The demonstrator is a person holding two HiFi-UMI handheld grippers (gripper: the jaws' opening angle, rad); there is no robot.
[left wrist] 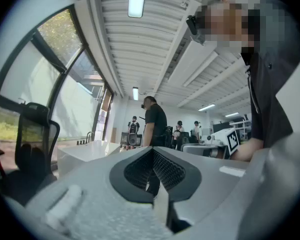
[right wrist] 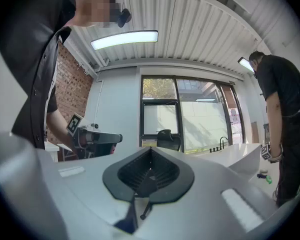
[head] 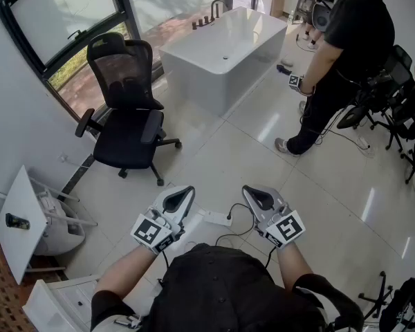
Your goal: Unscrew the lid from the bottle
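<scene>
**Both hand-held grippers shut and empty, bottle out of sight**

No sign of bottle or lid in any view, so no placing them against either hand-held gripper. Held level and side by side over the tiled floor [head: 228,151]: left hand-held gripper [head: 185,194] and right hand-held gripper [head: 253,192], jaws closed together with nothing between them, tips pointing away from the wearer's dark torso [head: 228,289].

Ahead, largest first: white freestanding bathtub [head: 221,54] beside the window [head: 62,12]; person [head: 346,54] in black standing to its right; black office chair [head: 128,109] to its left; white panel [head: 21,227] leaning at far left; white power strip [head: 214,218] on the floor, seen between the two grippers, black cable [head: 238,230] trailing from it.

Cut off at the right edge: dark stands and chairs [head: 401,109], hard to tell apart.
</scene>
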